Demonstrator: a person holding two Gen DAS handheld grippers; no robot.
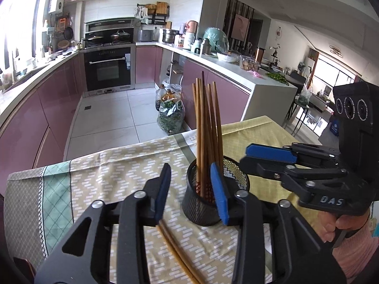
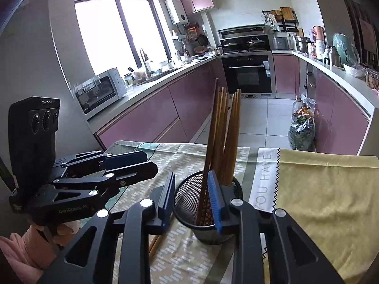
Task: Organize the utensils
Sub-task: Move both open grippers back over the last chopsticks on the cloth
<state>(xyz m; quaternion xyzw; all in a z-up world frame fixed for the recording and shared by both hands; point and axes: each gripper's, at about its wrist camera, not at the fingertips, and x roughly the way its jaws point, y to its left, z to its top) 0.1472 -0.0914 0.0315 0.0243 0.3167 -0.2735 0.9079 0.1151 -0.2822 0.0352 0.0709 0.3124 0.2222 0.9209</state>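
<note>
A black mesh cup (image 1: pixel 239 179) stands on the patterned tablecloth and holds several brown chopsticks (image 1: pixel 203 118) upright. My left gripper (image 1: pixel 190 189) is open just in front of the cup, its right finger over the near rim, and grips nothing. Two loose chopsticks (image 1: pixel 175 253) lie on the cloth under it. My right gripper (image 2: pixel 190 196) is open at the same cup (image 2: pixel 187 196). One standing chopstick (image 2: pixel 222 137) passes between its pads without being pressed. The loose chopsticks (image 2: pixel 155 241) show below its left finger. Each gripper appears in the other's view: right gripper (image 1: pixel 245 157), left gripper (image 2: pixel 151 162).
The table carries a patterned tablecloth (image 1: pixel 106 177) and a yellow cloth (image 2: pixel 327 189) to the right. Its far edge drops to a tiled kitchen floor, where bags of greens (image 1: pixel 170 116) stand by pink cabinets. A person's hand (image 1: pixel 341 222) holds the right gripper.
</note>
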